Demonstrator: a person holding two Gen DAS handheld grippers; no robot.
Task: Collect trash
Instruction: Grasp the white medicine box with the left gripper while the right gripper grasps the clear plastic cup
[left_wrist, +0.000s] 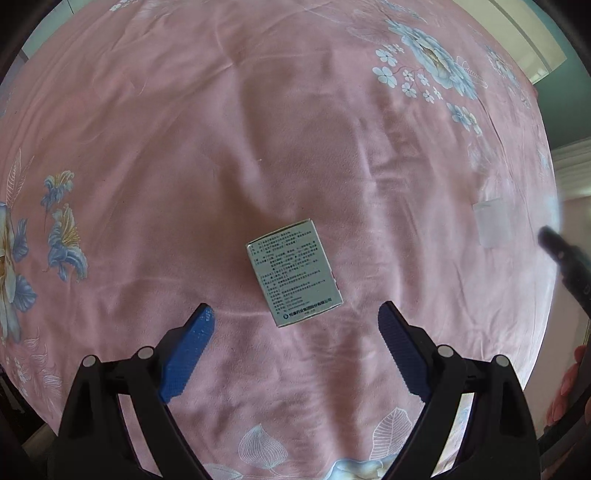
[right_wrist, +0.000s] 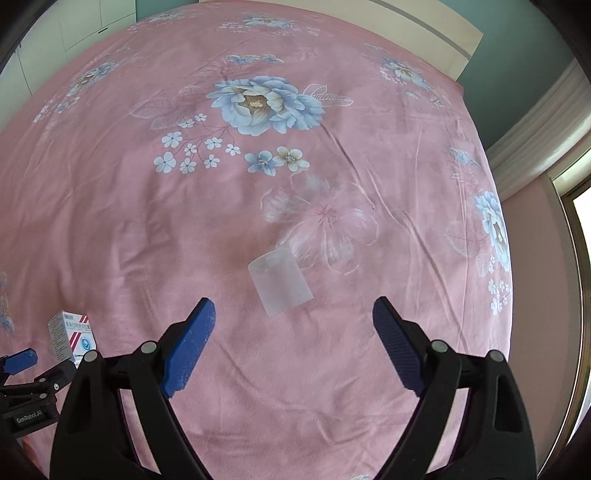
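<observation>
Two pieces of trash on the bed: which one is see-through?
The small plastic cup lying on its side ahead of the right gripper; the printed box by the left gripper is opaque cardboard.

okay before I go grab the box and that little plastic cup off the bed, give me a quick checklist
1. Left gripper open: ok.
2. Box lined up ahead of the left fingers, lying flat: ok.
3. Right gripper open: ok.
4. Translucent cup ahead of the right fingers, on its side: ok.
5. Nothing touching either item on the pink bedspread: ok.
6. Bin to drop trash in: cannot tell, none in view.
</observation>
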